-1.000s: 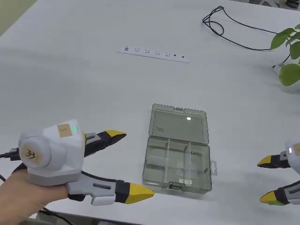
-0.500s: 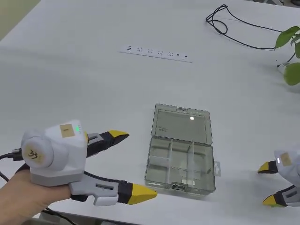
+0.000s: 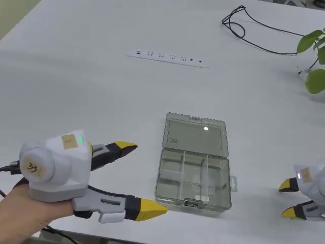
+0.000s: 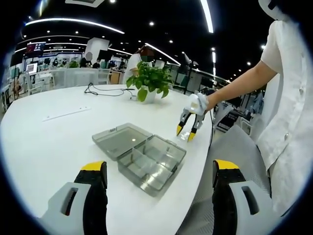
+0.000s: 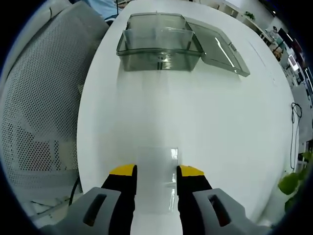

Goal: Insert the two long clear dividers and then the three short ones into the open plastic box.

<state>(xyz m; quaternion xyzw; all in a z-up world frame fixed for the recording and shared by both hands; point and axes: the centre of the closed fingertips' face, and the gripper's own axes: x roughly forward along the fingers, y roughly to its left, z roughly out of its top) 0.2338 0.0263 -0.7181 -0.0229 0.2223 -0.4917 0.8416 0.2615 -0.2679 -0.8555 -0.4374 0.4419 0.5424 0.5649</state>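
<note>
- Left gripper (image 3: pixel 146 178): nearest, held in a hand (image 3: pixel 20 216) at the near table edge. Jaws spread wide, nothing btwn them.
- Right gripper (image 3: pixel 283 200): low over the near edge of the table (image 3: pixel 76 101). Jaws a little apart, gap narrower than the left's, nothing clearly gripped. In the right gripper view a faint clear glint lies on the table btwn its tips; can't tell what it is.
- Box (image 3: pixel 193 198): on the table btwn the two grippers, just ahead & right of the left gripper's tips, well left of the right gripper. Neither touches it.
- Dividers (image 3: pixel 182 168): clear, upright inside the box, splitting it into compartments. Exact count hard to tell.
- Lid (image 3: pixel 195 133): open, lying flat on the table on the box's far side.
- Power strip (image 3: pixel 167 56): white, flat on the table, well ahead of both grippers, beyond the lid.
- Cable (image 3: pixel 229 29): black, looped, farther off, ahead of the right gripper.
- Plant (image 3: pixel 316 80): green leaves far ahead & right of the right gripper, near the cable.
</note>
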